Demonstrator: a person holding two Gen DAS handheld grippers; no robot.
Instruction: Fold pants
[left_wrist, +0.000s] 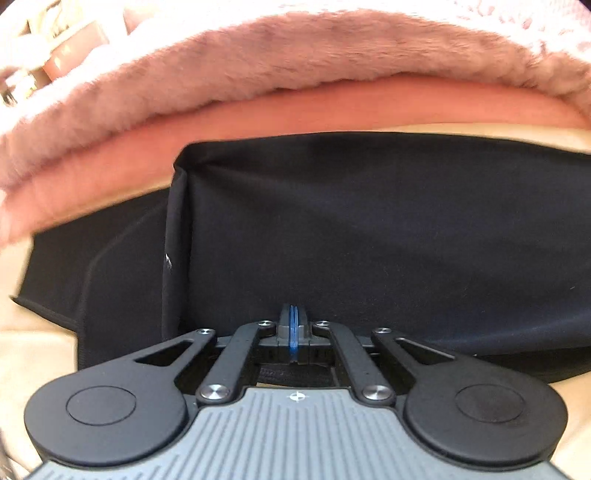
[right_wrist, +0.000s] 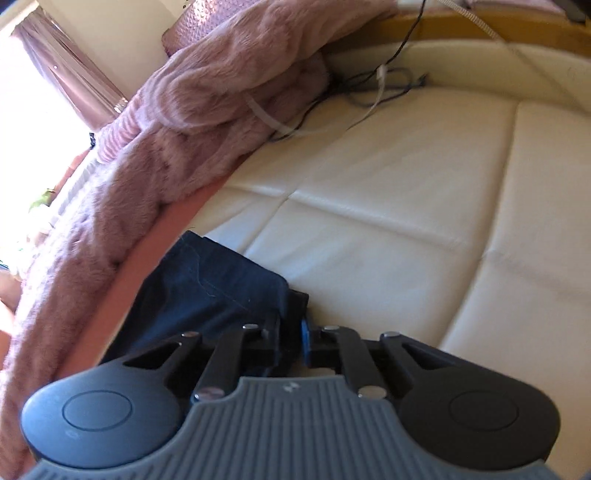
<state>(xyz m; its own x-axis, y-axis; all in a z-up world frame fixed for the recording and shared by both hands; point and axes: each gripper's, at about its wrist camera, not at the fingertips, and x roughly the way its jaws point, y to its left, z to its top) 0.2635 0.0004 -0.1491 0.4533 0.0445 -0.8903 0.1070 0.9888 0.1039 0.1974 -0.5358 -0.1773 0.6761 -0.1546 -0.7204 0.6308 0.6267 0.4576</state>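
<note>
Dark navy fabric pants (left_wrist: 369, 236), folded over, lie directly ahead of the left gripper (left_wrist: 293, 328); its blue-padded fingers are pressed together, whether pinching cloth cannot be told. Right gripper (right_wrist: 295, 332): fingers clamped on a pants corner (right_wrist: 221, 291), cloth bunched between them. Beneath, cream quilted mattress (right_wrist: 388, 206). Beyond the fingers, fluffy pink blanket (left_wrist: 258, 70); tangled dark cables (right_wrist: 369, 85) farther off; curtained window far left.

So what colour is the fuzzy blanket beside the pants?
Dusty pink; the fuzzy blanket shows best in the left wrist view, beyond the dark pants.
</note>
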